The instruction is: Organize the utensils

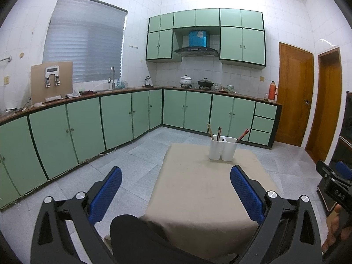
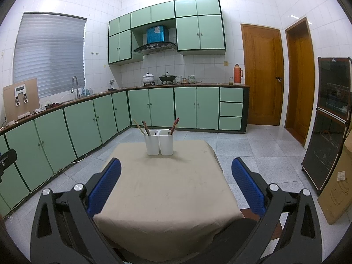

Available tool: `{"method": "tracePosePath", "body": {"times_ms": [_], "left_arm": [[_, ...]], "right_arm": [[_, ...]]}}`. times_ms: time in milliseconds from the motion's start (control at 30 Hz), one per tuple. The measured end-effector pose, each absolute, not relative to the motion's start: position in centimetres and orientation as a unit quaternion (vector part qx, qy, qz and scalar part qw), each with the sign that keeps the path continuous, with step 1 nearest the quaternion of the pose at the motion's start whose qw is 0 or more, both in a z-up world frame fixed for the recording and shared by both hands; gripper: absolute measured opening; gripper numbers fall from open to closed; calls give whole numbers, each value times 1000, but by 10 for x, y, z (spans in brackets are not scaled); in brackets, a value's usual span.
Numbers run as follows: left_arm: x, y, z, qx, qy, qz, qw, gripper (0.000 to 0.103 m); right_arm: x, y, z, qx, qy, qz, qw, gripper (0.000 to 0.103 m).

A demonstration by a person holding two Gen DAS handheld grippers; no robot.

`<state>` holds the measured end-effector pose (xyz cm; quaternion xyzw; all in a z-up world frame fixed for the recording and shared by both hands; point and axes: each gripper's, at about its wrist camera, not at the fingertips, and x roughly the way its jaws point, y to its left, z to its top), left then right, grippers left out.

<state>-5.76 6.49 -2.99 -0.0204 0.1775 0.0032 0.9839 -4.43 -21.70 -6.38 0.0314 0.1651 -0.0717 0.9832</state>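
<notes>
Twin white holder [image 2: 159,142] with chopsticks [image 2: 175,125], near surface [image 2: 162,189] far edge. Left gripper [image 1: 176,189], right gripper [image 2: 176,182]: jaws wide apart, empty.

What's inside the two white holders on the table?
Left holder: a pale stick and dark chopsticks poke out. Right holder: reddish chopsticks. The opaque walls hide the lower ends and anything shorter inside.

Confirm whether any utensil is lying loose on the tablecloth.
No: the tablecloth is bare, and every chopstick stands in the white holder.
</notes>
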Motion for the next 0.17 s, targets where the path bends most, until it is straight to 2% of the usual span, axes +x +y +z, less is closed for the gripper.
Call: {"method": "tracePosePath", "body": {"times_ms": [167], "left_arm": [[-59, 65, -28, -20, 176, 3, 984, 97]], "right_arm": [[-45, -217, -64, 32, 165, -72, 983, 97]]}}
